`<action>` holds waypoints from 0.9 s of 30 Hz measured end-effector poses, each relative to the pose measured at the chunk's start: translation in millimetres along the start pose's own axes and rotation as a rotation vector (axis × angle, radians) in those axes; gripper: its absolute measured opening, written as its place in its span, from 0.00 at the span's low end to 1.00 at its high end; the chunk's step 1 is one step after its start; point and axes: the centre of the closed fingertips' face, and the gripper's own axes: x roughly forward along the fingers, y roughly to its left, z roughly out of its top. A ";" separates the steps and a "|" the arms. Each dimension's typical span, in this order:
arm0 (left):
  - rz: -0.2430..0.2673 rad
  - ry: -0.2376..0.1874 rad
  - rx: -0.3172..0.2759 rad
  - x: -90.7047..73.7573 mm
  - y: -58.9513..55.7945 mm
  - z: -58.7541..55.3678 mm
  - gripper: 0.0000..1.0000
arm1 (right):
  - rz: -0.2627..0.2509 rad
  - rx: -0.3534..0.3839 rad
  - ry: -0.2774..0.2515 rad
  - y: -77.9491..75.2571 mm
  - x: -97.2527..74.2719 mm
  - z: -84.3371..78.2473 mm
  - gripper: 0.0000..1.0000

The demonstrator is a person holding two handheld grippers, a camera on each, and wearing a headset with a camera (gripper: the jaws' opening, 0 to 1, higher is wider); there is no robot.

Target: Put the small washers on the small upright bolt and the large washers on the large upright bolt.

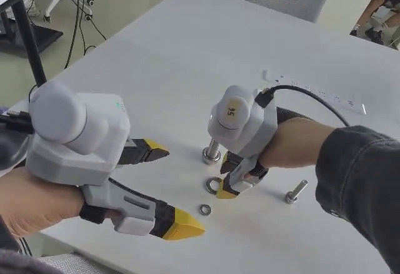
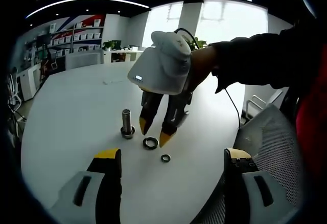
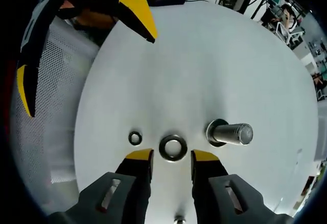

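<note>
- The right gripper has its 2 jaws partly spread, with a yellow tip down at the table on either side of the large washer. Nothing is pinched yet, and I cannot tell whether a tip touches the rim.
- Risk 1: the washer lies flat and thin on the smooth white table. If the tips close above its rim or off centre, it will likely skid or flip away instead of being caught.
- Risk 2: the small washer lies just beside the large one, on the side away from the bolt, so a sideways nudge could knock it along.
- Risk 3: the large upright bolt stands near on the other side, resting on its head alone. A lift that swings into its shank could topple it, and a tilted washer would probably hang on the thread rather than drop.
- The small bolt sits well apart. It looks tilted in the head view, though I cannot tell for sure, and the dark sleeve could brush it.
- The left gripper hovers with its jaws spread wide and holding nothing, close enough to crowd the right gripper's path.
</note>
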 end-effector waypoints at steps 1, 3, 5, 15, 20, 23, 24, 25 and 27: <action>0.000 -0.001 0.000 -0.1 -0.1 0.1 0.82 | 0.001 0.000 -0.002 0.6 1.0 0.5 0.31; 0.001 -0.001 -0.001 -0.5 -0.4 -0.1 0.82 | -0.005 -0.004 -0.004 0.5 2.6 1.6 0.31; 0.001 -0.002 -0.002 -1.0 -0.3 0.0 0.82 | -0.003 0.000 -0.002 0.7 3.2 1.3 0.31; 0.001 -0.004 -0.004 -2.4 -0.1 -0.3 0.82 | 0.002 0.007 0.005 0.7 5.9 0.5 0.30; 0.001 -0.004 -0.004 -2.7 0.5 -0.1 0.82 | 0.005 0.012 0.000 0.5 5.8 2.2 0.29; 0.000 -0.004 -0.004 -2.6 0.3 0.3 0.82 | 0.005 0.012 0.000 -0.3 5.7 1.9 0.26; 0.000 -0.004 -0.004 -2.7 0.4 0.4 0.82 | 0.006 0.014 -0.001 -0.6 5.7 2.0 0.26; 0.001 -0.004 -0.005 -2.8 0.6 0.4 0.82 | 0.006 0.015 -0.001 -1.0 5.7 2.0 0.26; 0.000 -0.005 -0.005 -2.7 0.7 0.5 0.82 | 0.007 0.017 -0.002 -1.6 5.6 2.0 0.25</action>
